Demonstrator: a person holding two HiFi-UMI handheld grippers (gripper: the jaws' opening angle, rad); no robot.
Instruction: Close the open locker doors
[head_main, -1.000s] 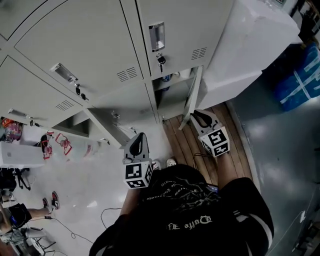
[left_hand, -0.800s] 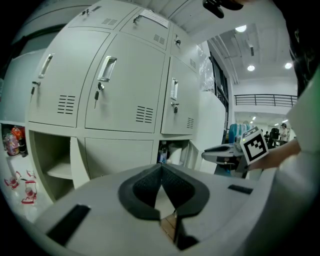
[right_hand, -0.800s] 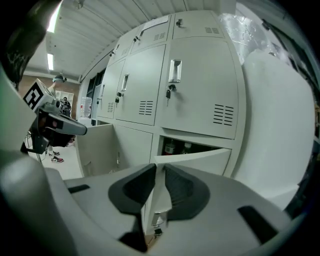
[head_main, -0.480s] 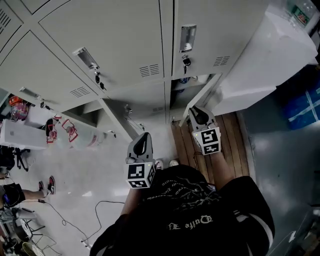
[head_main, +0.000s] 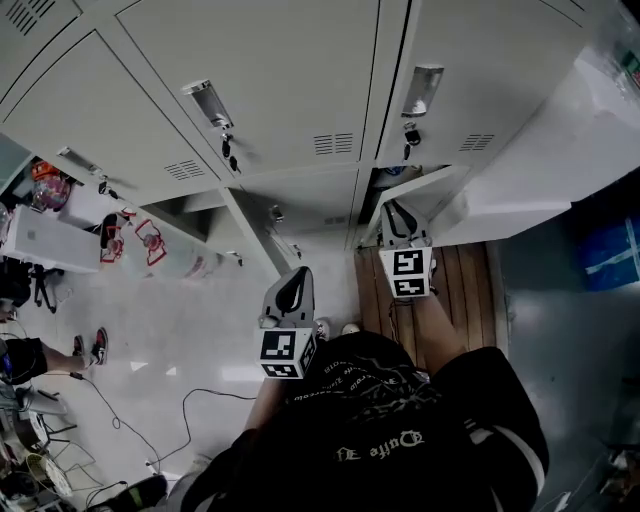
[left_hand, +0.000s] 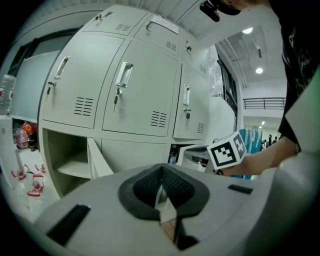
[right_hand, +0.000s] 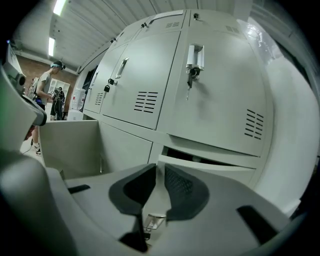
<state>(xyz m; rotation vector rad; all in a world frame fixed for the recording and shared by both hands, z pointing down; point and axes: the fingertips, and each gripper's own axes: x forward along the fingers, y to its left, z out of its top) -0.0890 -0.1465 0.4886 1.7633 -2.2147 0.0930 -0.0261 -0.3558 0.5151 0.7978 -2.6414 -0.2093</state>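
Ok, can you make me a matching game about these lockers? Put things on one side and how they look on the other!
Things:
1. top middle door
2. bottom middle door
3. bottom right door
4. floor planks

How they look:
A. swung wide open
B. brown wood
C. fully shut, with keys hanging from the lock
D. almost shut, with a dark gap left

Pairs: 1-C, 2-A, 3-D, 4-B
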